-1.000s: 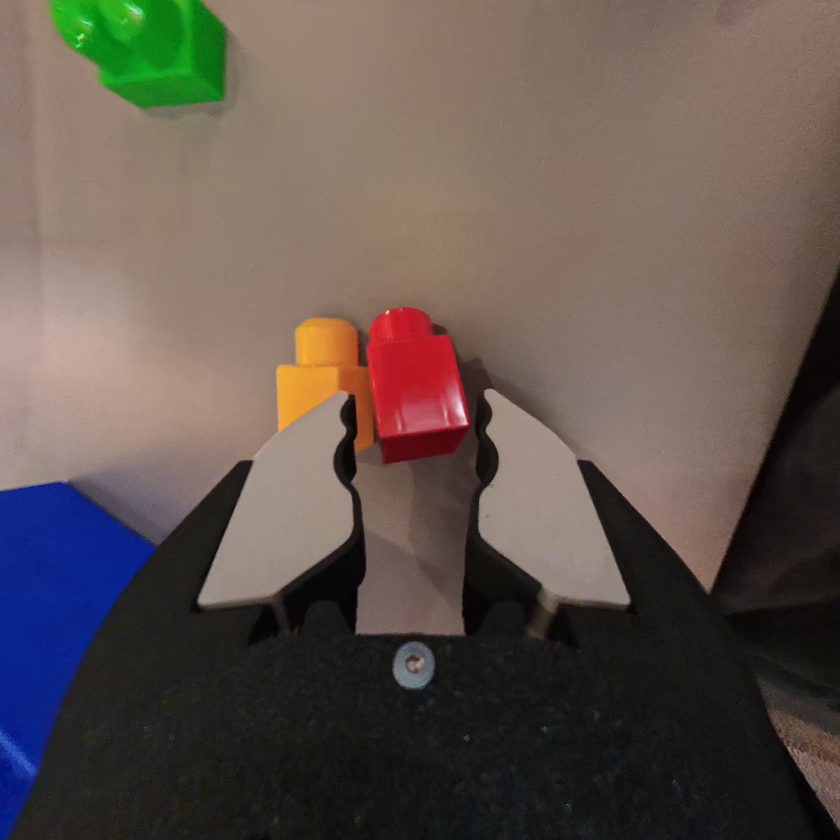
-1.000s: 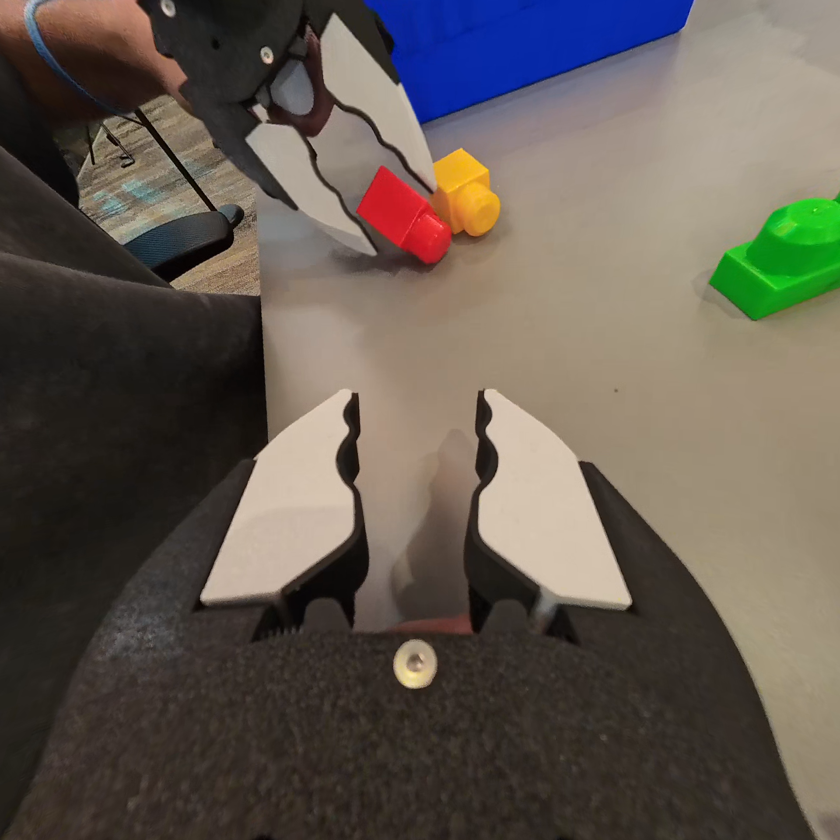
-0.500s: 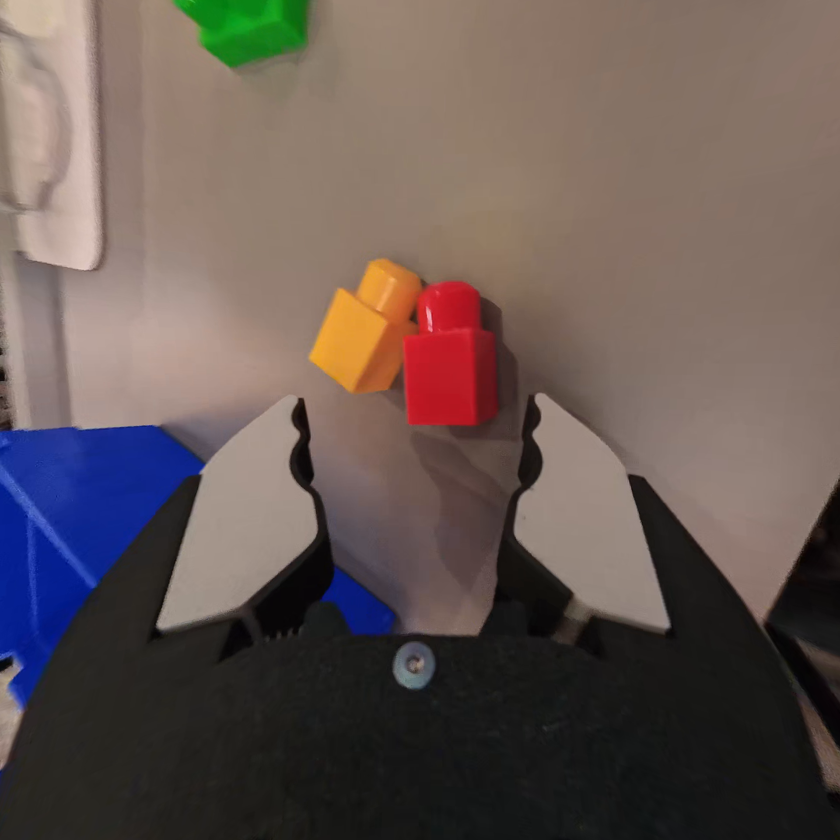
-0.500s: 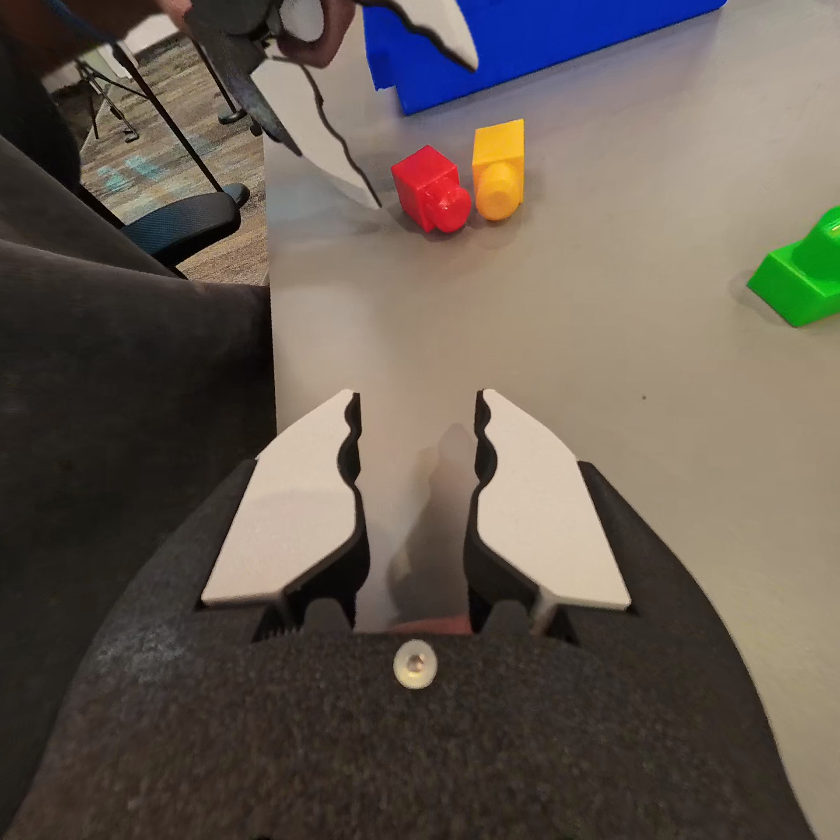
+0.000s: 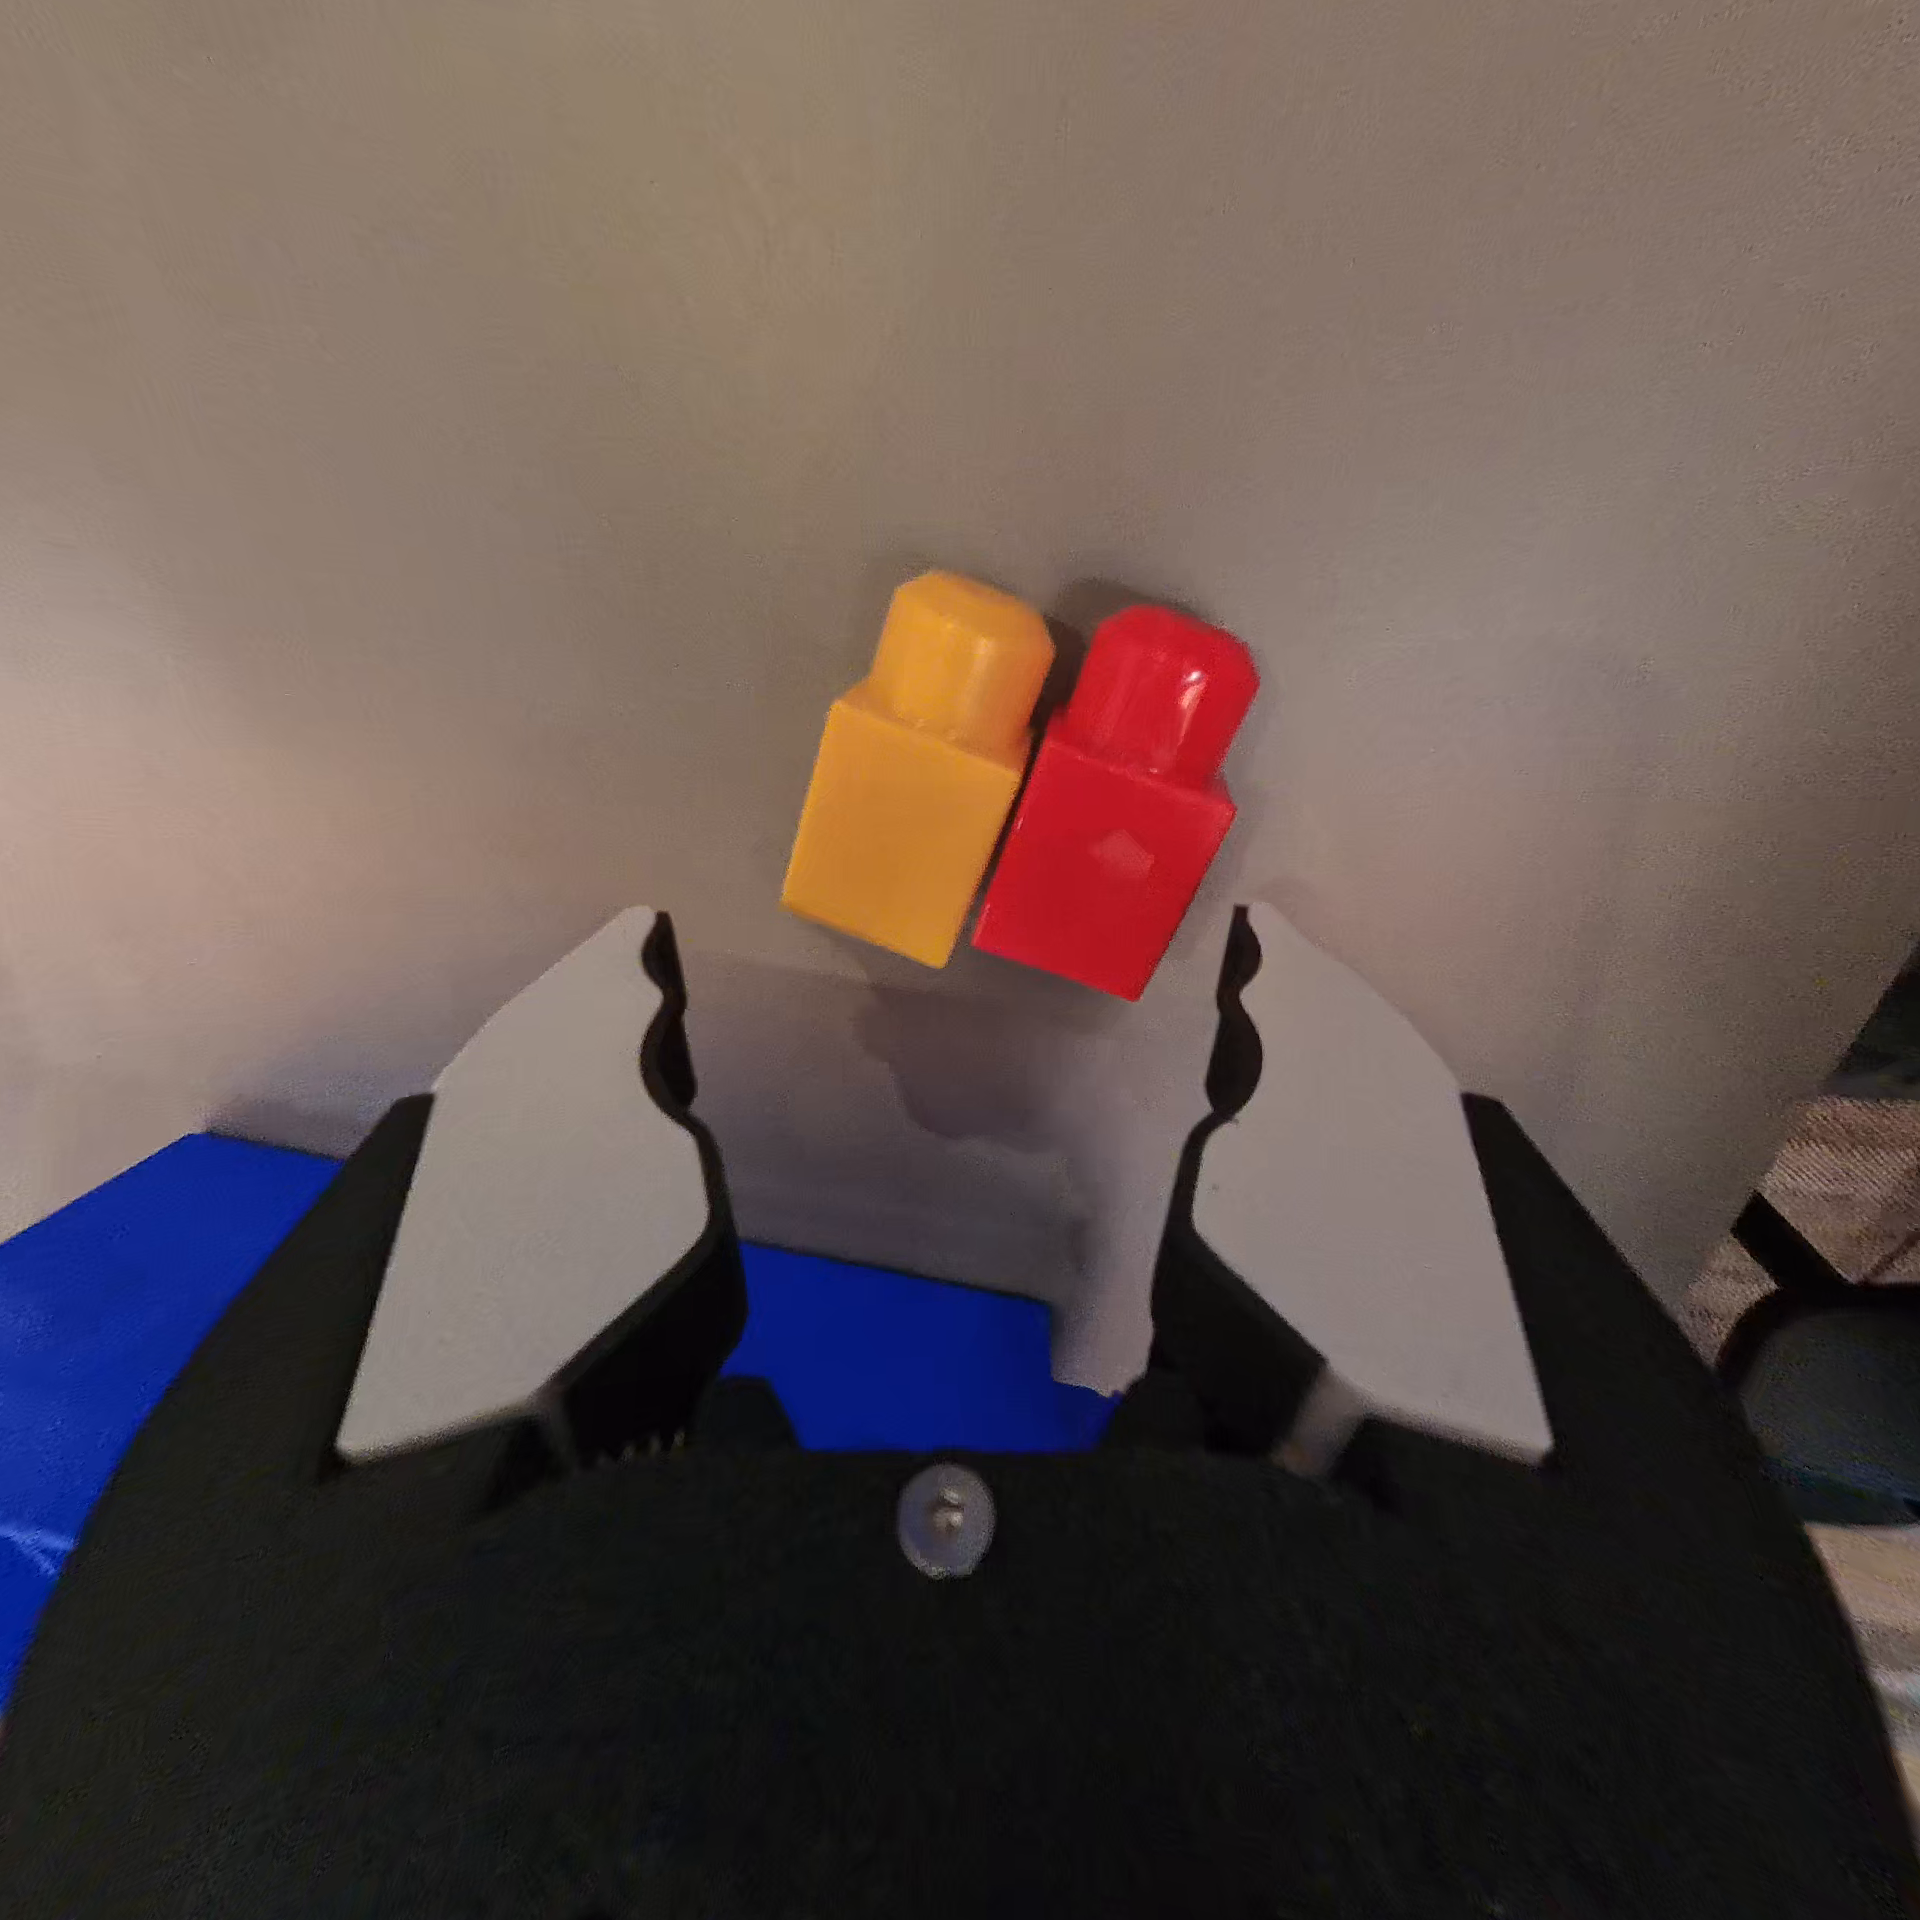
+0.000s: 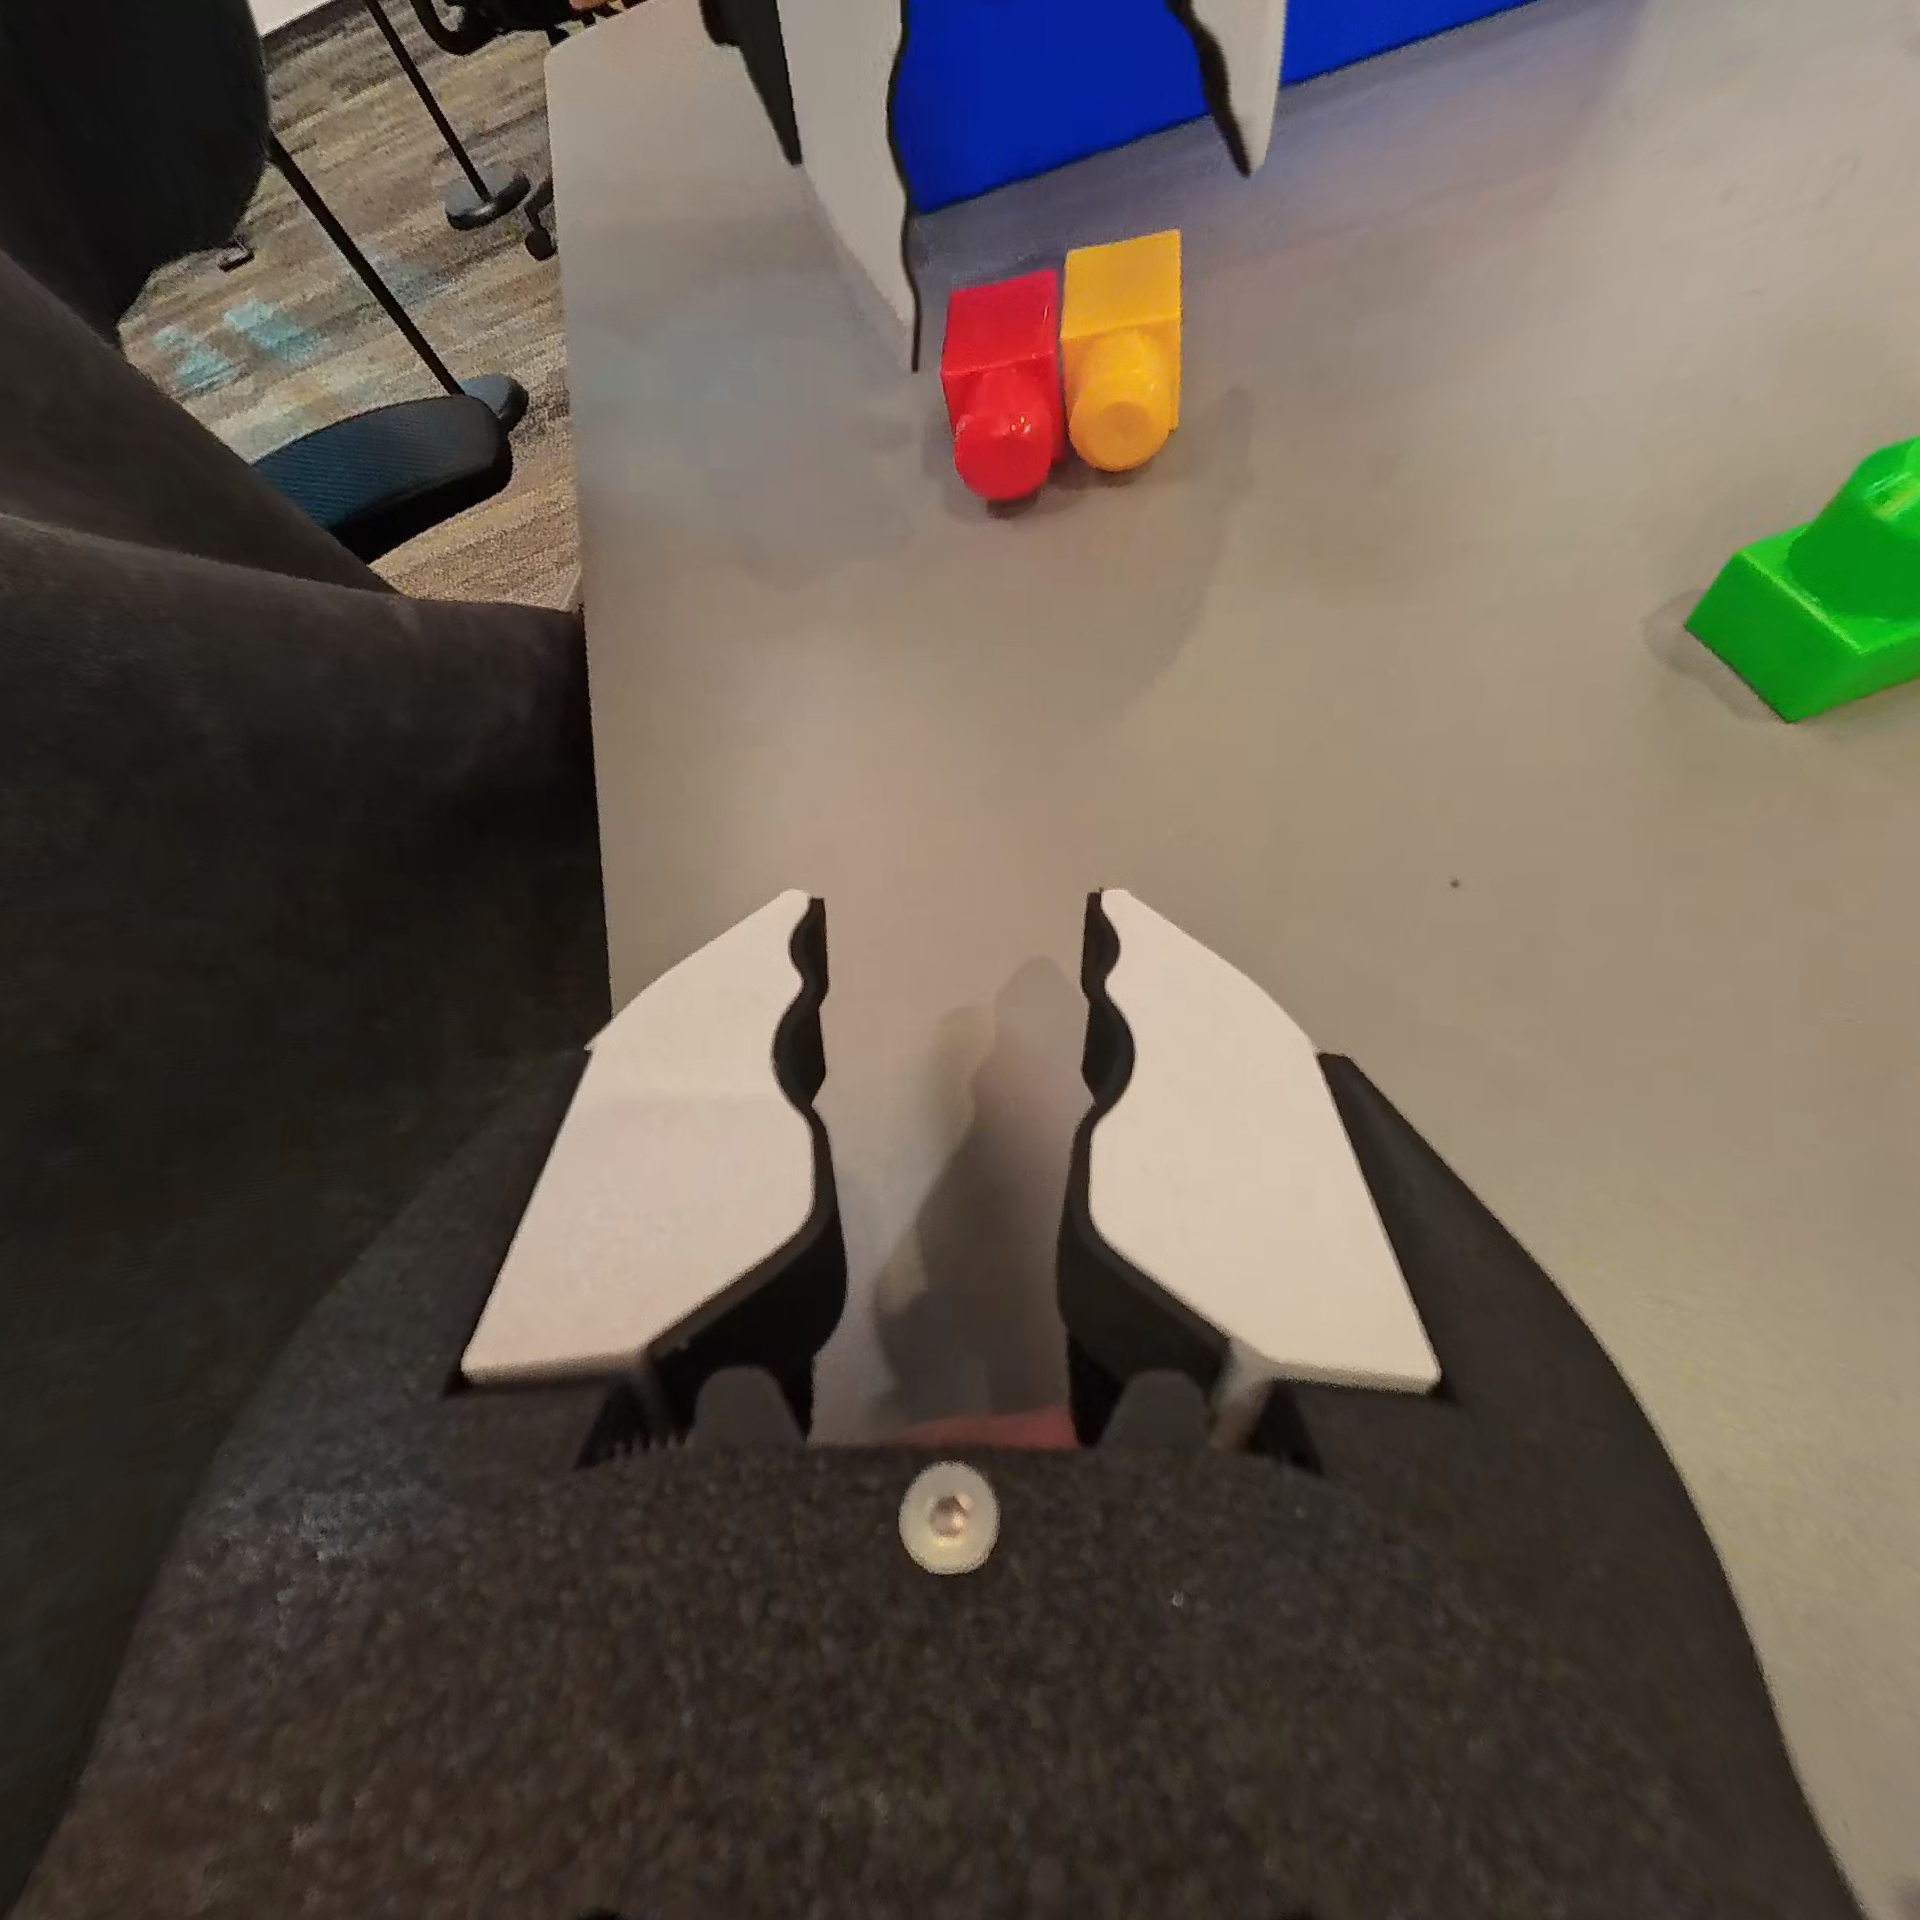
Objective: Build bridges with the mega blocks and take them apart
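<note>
I recorded the left gripper (image 5: 945, 914) with its jaws spread wide and nothing between them. It hung above the grey table (image 5: 416, 520), fingertips just short of two single-stud blocks. From my left wrist view, the orange-yellow block (image 5: 904, 821) lay on its side on the left and the red block (image 5: 1107, 862) lay on its side on the right, flank to flank and touching, studs pointing away from the gripper. Neither block touched the fingers (image 5: 551, 1164). Below the gripper, at the near edge of that view, I noted a blue bin (image 5: 135, 1288).

I recorded the right gripper (image 6: 954, 904) with its jaws partly apart and empty, low over the near part of the table (image 6: 1351, 935). In my right wrist view the same pair lay well ahead of it, studs pointing toward this camera: the red block (image 6: 1003, 343) on the left, the orange-yellow block (image 6: 1122, 312) on the right, pressed together. The left gripper (image 6: 1081, 187) came down from the top of that frame, one tip beside the red block and the other farther right. Whether that tip touched the red block, I could not tell. The blue bin (image 6: 1039, 114) stood just beyond the pair. A green block (image 6: 1829, 613) sat far to the right, well apart from them. An office chair (image 6: 384, 457) stood on the carpet at the left, past the table edge.
</note>
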Tool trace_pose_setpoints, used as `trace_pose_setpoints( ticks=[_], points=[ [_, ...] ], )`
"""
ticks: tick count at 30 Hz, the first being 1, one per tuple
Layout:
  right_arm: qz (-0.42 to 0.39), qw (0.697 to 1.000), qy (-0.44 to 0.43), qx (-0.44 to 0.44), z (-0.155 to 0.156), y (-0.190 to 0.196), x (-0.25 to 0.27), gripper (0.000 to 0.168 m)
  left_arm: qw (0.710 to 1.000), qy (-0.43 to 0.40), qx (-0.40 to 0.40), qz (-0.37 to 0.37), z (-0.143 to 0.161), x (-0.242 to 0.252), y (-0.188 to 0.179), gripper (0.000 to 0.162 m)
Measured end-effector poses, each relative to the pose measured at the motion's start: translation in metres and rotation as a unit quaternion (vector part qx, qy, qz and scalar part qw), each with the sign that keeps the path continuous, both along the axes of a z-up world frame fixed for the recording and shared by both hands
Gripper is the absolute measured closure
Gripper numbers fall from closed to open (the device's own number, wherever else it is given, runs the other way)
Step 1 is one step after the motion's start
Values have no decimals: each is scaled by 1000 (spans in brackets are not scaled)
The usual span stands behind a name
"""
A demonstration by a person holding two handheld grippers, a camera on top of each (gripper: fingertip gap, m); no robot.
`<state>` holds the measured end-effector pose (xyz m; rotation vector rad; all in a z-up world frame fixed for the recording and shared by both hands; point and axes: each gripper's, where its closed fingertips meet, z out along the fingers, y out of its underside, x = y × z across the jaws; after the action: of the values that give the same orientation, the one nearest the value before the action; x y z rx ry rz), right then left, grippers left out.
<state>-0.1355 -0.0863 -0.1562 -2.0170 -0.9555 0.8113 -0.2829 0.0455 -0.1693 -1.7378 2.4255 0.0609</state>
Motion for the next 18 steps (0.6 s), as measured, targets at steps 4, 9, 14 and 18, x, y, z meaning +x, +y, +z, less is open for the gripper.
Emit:
trace_pose_setpoints(
  ticks=[4,9,14,18],
  points=[
    [-1,1000,4,-1,1,0,2,121,999,48,-1,-10,-7,-6,-2,63],
    [0,1000,9,-2,1,0,2,122,998,62,-8,-7,-13,-5,-3,58],
    [1,1000,10,-2,2,-1,3,122,996,82,-25,8,-23,-10,-6,59],
    [1,1000,13,-3,2,-1,3,122,996,78,-27,14,-26,-9,-5,63]
  ],
)
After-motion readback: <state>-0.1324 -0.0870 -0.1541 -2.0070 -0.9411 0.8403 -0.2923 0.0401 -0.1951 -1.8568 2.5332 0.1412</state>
